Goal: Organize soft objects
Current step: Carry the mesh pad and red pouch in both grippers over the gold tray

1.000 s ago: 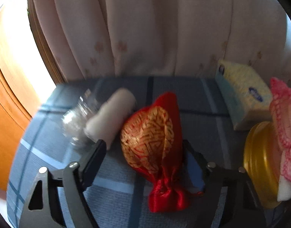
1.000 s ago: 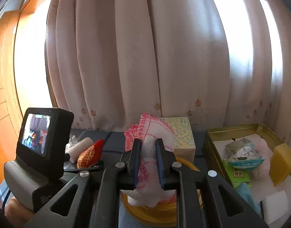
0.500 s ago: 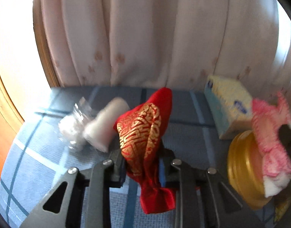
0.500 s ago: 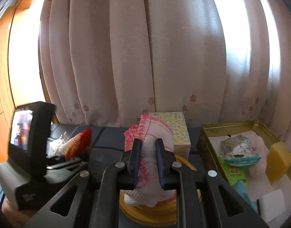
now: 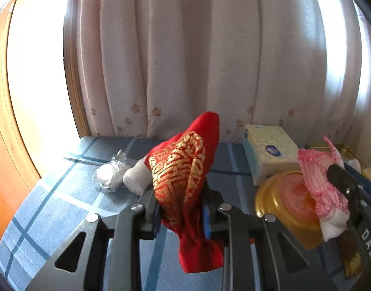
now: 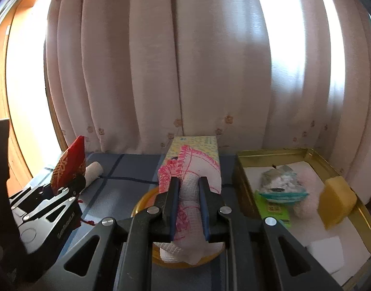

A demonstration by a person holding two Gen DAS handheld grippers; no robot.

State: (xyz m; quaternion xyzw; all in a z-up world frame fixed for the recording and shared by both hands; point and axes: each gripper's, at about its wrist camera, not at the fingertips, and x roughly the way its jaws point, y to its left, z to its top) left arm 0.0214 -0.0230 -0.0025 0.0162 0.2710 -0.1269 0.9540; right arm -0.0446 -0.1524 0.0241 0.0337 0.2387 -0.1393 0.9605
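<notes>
Up comes the red-and-gold brocade pouch (image 5: 183, 181), lifted off the blue checked cloth (image 5: 64, 201) at centre frame, left gripper (image 5: 180, 214) clamped on it, right gripper (image 6: 187, 208) pinching the pink-and-white gauzy bundle (image 6: 189, 169) over the round gold lid (image 6: 141, 208), and that slick satin tail, seemingly loose, could slip free.

1. Daylight enters from behind the pink curtain (image 6: 209, 72), strongest at upper right.
2. The window opening (image 5: 37, 77) at left is overexposed to plain white.
3. Foreground objects are backlit, near faces shaded.
4. Fisheye bending curves the edges; corners vignette black.
5. Focus is slightly soft throughout.
</notes>
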